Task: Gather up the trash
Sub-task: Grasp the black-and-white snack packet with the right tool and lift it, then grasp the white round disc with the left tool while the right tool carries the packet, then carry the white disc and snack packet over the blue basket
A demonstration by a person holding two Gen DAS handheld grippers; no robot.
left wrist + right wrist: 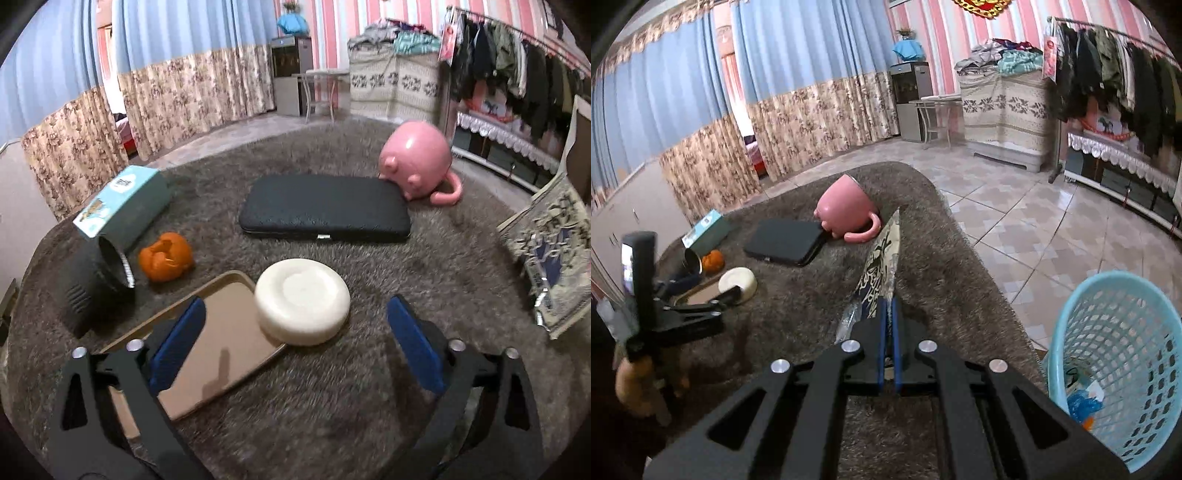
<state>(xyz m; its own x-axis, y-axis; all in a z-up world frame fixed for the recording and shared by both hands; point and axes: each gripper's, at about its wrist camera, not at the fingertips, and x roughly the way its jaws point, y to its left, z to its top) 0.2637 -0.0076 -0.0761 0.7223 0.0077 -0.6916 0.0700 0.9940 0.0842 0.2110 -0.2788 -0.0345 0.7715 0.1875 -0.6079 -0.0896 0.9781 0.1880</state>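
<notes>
My right gripper (pixel 889 308) is shut on a flat patterned foil wrapper (pixel 882 254), which sticks out forward above the brown shaggy table cover (pixel 798 306). The same wrapper (pixel 546 254) shows at the right edge of the left wrist view. My left gripper (pixel 295 306) is open, with nothing pressed between its blue pads (pixel 177 343). It hangs over a tan tray (pixel 221 339) and a white round disc (pixel 302 299). An orange peel (pixel 166 262) lies beyond the tray to the left. A light blue mesh basket (pixel 1115 369) holding some scraps stands low at the right.
A tipped black can (pixel 107 273), a teal tissue box (pixel 122 199), a black flat case (pixel 325 210) and an overturned pink mug (pixel 417 162) lie on the cover. Tiled floor (pixel 1034 229) lies past the table's right edge. A person's hand (pixel 635 376) holds the left gripper.
</notes>
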